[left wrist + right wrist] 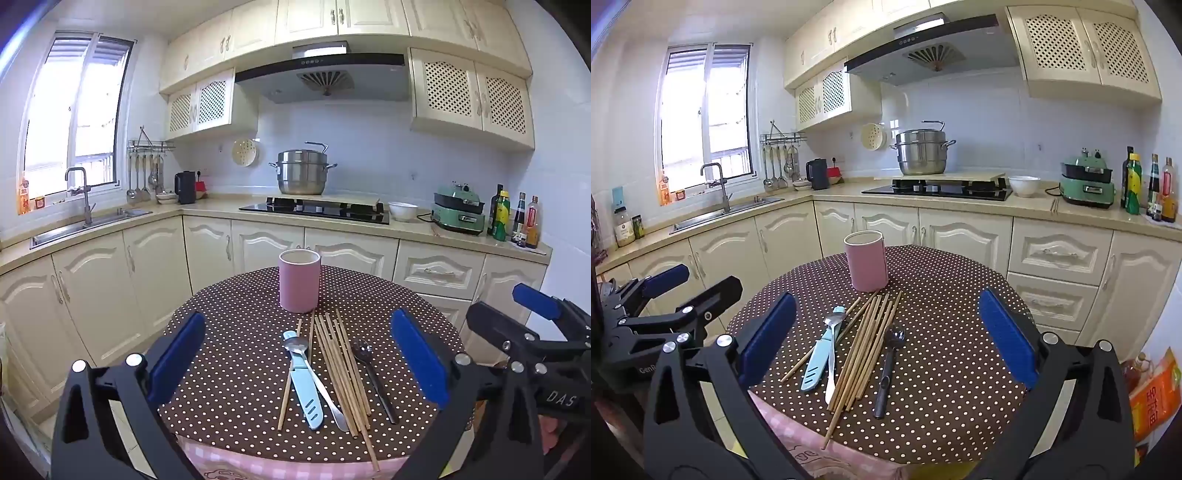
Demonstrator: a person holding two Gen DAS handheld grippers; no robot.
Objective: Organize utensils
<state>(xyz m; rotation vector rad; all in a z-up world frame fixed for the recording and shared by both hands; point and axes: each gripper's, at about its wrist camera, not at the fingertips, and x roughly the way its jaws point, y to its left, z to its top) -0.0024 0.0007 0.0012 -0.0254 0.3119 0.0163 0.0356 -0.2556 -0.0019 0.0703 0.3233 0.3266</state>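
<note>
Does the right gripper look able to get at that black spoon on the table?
Probably yes. The right gripper is open and empty, the black spoon lies apart from the chopsticks on the dotted tablecloth, nothing above it.

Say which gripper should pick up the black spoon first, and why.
Right, probably. The black spoon lies on the right edge of the utensil pile, nearest the right gripper, whose jaws stand open. For the left gripper, also open, the chopsticks lie before the spoon.
</note>
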